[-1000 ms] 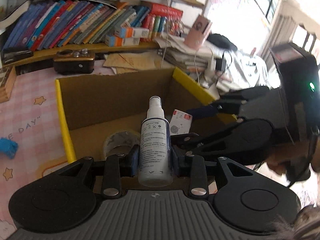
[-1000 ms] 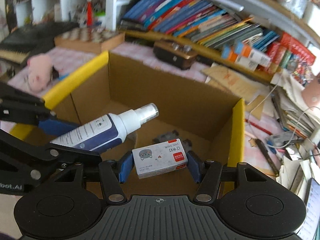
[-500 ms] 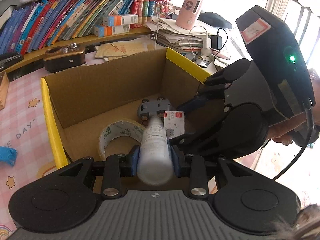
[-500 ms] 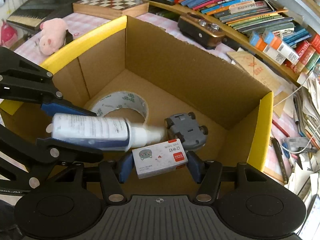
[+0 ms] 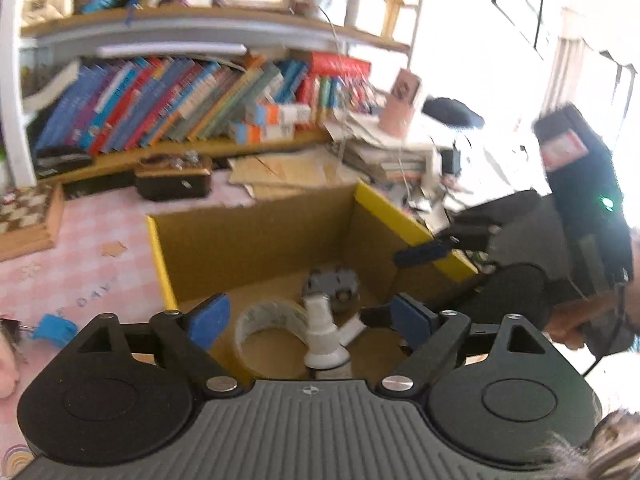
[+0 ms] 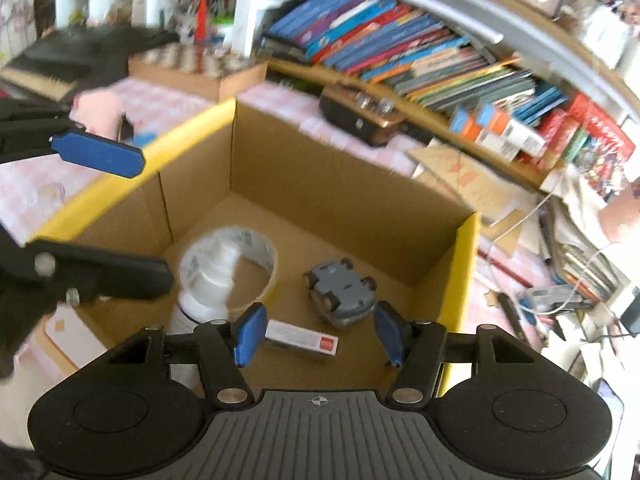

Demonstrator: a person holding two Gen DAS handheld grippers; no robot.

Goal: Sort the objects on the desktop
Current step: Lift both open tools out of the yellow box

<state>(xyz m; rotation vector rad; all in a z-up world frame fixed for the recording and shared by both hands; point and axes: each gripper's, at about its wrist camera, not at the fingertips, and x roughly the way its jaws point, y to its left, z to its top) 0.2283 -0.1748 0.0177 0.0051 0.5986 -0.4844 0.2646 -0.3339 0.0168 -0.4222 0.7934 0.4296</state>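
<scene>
Left hand-held gripper (image 5: 304, 316): it is hovering over the near edge of the cardboard box (image 5: 256, 236) with its blue pads spread wide, gripping nothing.
Spray bottle (image 5: 322, 338): it is lying in the box just below and between those pads, its long axis running toward 12 o'clock, nozzle pointing at the toy car (image 5: 332, 286); its neck is resting across the tape roll (image 5: 268, 324).
Right hand-held gripper (image 6: 318, 334): its pads are also standing apart and empty, over the box's near right part.
Staple box (image 6: 302, 338): it is lying flat on the box floor directly under the right pads, long axis from 9 to 3 o'clock.
Nearer arm: the left for the bottle, the right for the staple box.
Next move, as I judge it: both items are sitting loose in the box, so both arms are free to go to the worktop (image 5: 80, 248) for more.
</scene>
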